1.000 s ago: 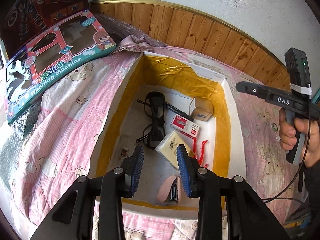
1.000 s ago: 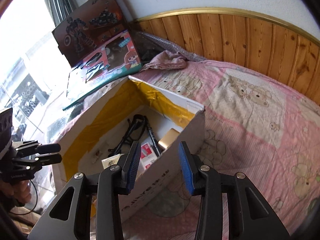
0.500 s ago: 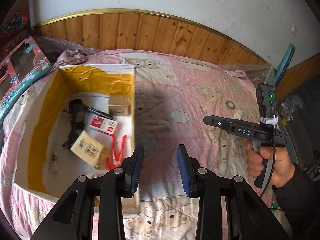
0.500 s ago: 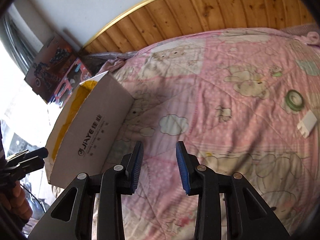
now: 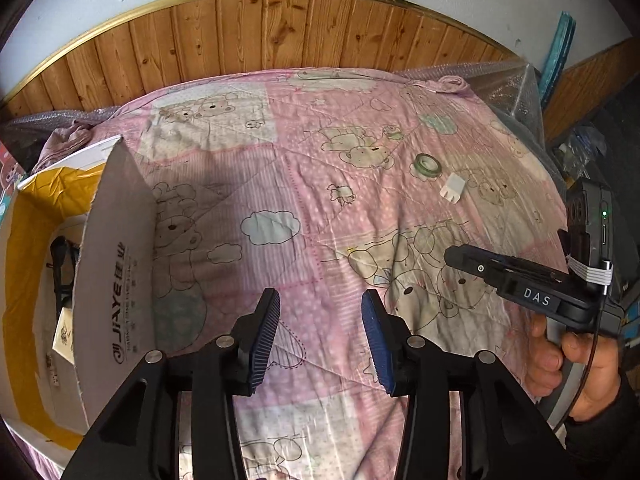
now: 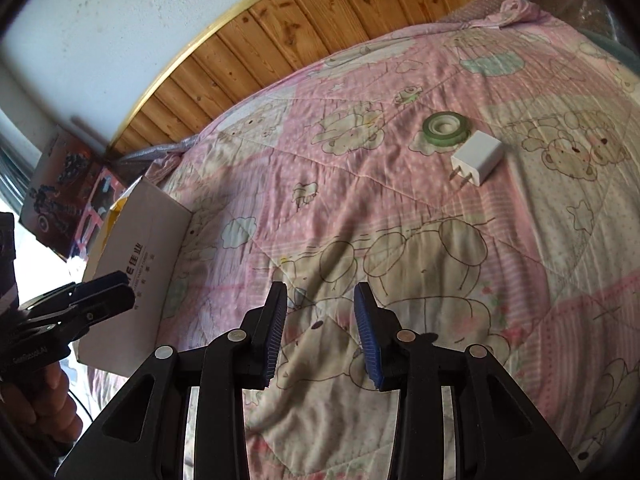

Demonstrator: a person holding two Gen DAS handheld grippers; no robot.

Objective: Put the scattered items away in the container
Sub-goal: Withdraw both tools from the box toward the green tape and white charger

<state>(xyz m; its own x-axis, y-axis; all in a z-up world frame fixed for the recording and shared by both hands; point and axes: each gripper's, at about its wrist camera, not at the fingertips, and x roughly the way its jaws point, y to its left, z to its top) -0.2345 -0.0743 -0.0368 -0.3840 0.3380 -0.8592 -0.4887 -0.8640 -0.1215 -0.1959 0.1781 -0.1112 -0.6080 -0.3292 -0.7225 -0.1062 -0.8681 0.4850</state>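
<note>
Both grippers hang above a pink quilt [image 5: 304, 184] printed with bears and clouds, and neither holds anything. The left gripper [image 5: 320, 334] has its blue-padded fingers spread apart over bare quilt, just right of the cardboard box [image 5: 116, 288] that serves as the container. That box sits at the left end of the bed with its printed white side wall facing the camera; its inside is lined with yellow tape, and in it a pair of dark glasses [image 5: 60, 264] and a pale printed packet [image 5: 64, 330] can be made out, though the wall hides most of the contents. The right gripper [image 6: 320, 330] also has its jaws parted with only quilt between them. From the left wrist view it shows as a black tool marked DAS, gripped by a hand [image 5: 568, 368] in a dark sleeve at the right edge. Two items lie loose on the quilt, well away from the box and toward the far right of the bed: a green roll of tape [image 6: 446, 126] lying flat, and just beside it, apparently not quite touching, a white plug adapter [image 6: 476, 158] on its side with its two prongs pointing back toward the right gripper. Wooden panelling [image 5: 280, 28] with a gold trim runs along the wall behind the bed, and toy boxes [image 6: 64, 192] lean beyond the cardboard box
</note>
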